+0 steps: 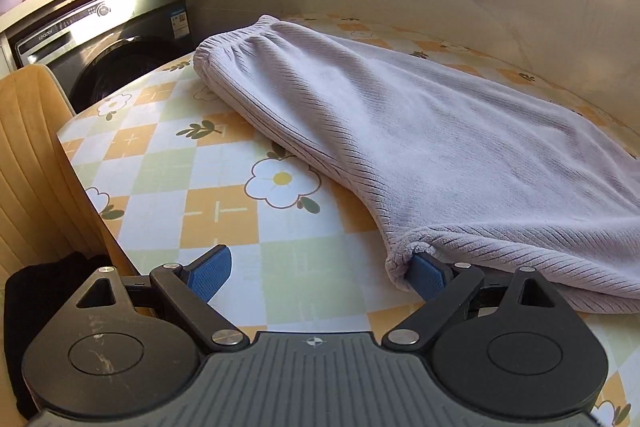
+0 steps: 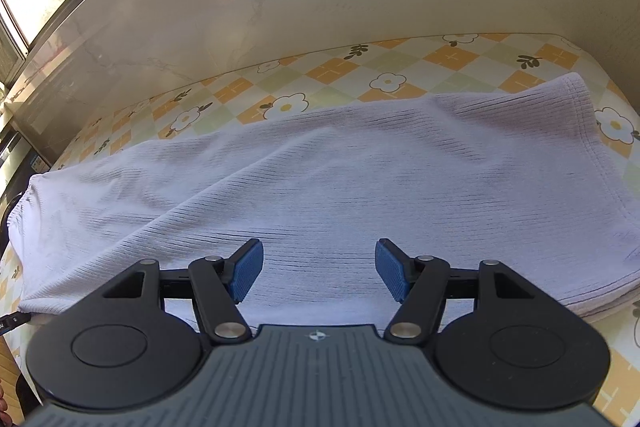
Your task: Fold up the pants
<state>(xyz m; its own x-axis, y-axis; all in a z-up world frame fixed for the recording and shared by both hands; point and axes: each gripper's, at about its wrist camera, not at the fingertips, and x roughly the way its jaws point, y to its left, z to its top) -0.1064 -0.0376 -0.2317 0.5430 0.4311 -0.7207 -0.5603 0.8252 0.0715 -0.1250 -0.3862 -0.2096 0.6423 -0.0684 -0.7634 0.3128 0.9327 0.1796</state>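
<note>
Across the middle of both views lay the pants [image 1: 420, 131], pale lilac and ribbed, spread on the checked, flowered surface [image 1: 224, 211]. They looked already doubled lengthwise, one leg over the other, with the elastic waistband at the upper left of the left view and the hems toward the upper right of the right view. By my reckoning the first fold was done and the crosswise folds were still to come.

Low in the left view, the left hand-held gripper [image 1: 320, 277] stood released, its jaws wide apart; one blue pad touched the near corner of the cloth, the other sat over bare surface, so nothing was pinched. The right hand-held gripper [image 2: 319, 273] hung over the middle of the pants, also released, with only flat cloth showing between its pads.

A washing machine [image 1: 104, 39] stood at the upper left, and a yellow chair [image 1: 32, 163] at the left edge.
</note>
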